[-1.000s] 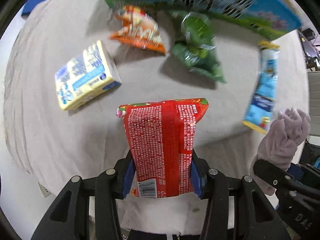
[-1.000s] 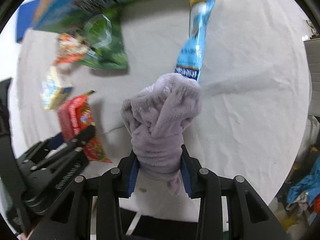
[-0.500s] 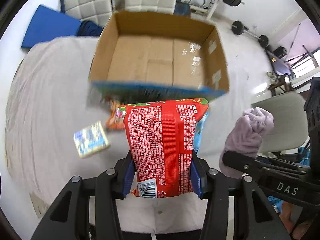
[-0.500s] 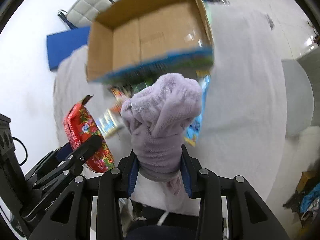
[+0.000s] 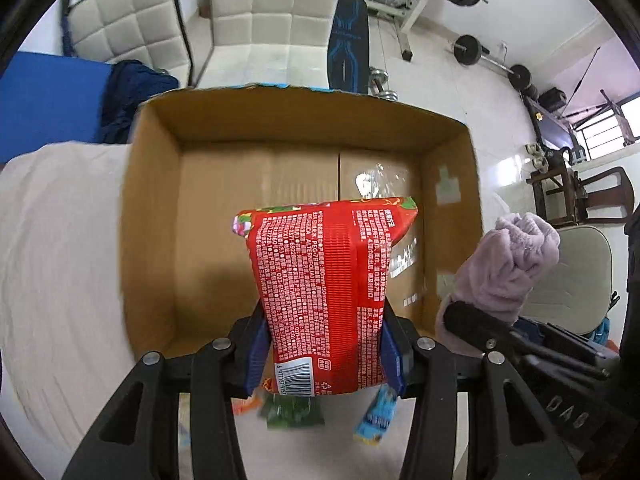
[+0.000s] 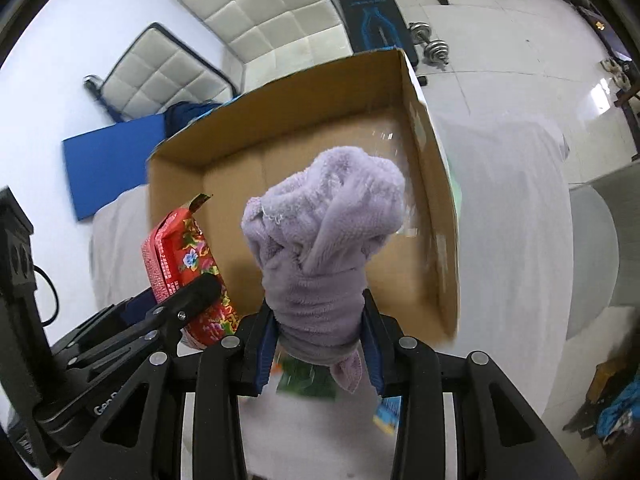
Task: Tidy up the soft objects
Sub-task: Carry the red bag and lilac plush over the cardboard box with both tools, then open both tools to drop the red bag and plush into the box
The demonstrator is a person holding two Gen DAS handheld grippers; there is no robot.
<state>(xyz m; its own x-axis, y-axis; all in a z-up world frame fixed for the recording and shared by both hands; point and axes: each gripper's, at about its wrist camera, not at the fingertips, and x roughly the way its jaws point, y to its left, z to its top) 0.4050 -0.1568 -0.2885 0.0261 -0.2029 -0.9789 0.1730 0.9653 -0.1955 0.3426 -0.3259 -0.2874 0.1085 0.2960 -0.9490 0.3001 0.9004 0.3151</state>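
Observation:
My left gripper (image 5: 322, 354) is shut on a red printed packet (image 5: 324, 292), held upright above the near wall of an open cardboard box (image 5: 152, 220). Beside it on the right, my right gripper (image 6: 320, 346) is shut on a rolled lilac towel (image 6: 324, 240), which also hangs over the box (image 6: 432, 200). The towel (image 5: 508, 268) shows at the right of the left wrist view, and the red packet (image 6: 184, 264) at the left of the right wrist view. The box floor I can see is bare cardboard with strips of clear tape.
The box stands on a table under a pale cloth (image 5: 52, 260). Under the grippers lie a green packet (image 5: 292, 412), an orange one and a blue one (image 5: 374, 420). White padded chairs (image 5: 256, 20), a blue mat (image 5: 44, 100) and gym weights stand beyond the table.
Both grippers have lifted and travelled forward from over the scattered packets to over the box, each still gripping its load. The packets have slipped to the bottom edge of both views.

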